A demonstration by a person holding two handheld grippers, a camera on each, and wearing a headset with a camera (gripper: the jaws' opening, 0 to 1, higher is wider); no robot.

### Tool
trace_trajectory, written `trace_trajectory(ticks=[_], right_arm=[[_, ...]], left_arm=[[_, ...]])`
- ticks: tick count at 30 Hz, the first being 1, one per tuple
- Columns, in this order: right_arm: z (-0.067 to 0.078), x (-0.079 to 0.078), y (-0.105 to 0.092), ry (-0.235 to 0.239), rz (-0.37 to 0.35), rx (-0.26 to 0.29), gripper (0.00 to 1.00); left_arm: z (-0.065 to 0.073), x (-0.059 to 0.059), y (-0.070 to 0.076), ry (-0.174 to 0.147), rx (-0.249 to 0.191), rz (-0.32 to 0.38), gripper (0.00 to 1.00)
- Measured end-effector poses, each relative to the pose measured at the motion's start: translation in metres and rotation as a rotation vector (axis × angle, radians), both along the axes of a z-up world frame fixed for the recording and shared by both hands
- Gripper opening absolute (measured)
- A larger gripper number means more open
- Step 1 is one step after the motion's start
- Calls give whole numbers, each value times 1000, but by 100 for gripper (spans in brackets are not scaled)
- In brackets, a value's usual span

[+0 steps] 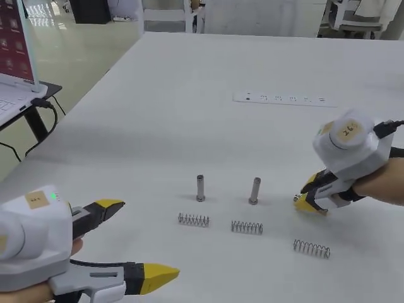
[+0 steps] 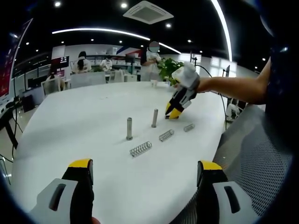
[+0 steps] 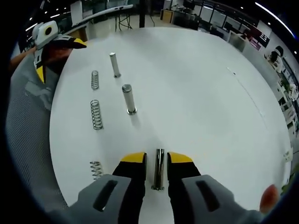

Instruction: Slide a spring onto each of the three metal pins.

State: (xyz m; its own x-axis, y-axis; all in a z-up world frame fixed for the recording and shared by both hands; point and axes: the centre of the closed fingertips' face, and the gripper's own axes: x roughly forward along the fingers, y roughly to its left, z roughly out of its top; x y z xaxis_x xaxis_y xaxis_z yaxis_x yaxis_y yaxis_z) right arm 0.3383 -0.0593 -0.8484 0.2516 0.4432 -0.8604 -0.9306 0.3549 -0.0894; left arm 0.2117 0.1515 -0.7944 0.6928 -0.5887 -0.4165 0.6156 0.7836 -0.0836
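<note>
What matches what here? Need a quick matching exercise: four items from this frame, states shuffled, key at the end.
Items
1. left gripper
2. third pin
3. middle spring
4. left pin, as the head view shows it

States
A. standing upright on the table
B. lying on its side on the table
C. jaws wide apart, nothing between them
D. between the jaws of the right gripper

Pairs: 1-C, 2-D, 3-B, 4-A
</note>
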Motion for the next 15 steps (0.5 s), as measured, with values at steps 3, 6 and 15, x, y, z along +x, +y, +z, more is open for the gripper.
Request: trace_trajectory(ticks=[3, 6, 15], right_arm=[[-3, 1, -2, 14, -8, -15, 12], [-4, 2, -3, 19, -8, -24, 10], [-8, 3, -4, 42, -15, -40, 9]], left_arm=[[0, 0, 0, 0, -2, 1, 89], [0, 0, -1, 1, -2, -1, 89], [0, -1, -1, 4, -2, -4, 89]])
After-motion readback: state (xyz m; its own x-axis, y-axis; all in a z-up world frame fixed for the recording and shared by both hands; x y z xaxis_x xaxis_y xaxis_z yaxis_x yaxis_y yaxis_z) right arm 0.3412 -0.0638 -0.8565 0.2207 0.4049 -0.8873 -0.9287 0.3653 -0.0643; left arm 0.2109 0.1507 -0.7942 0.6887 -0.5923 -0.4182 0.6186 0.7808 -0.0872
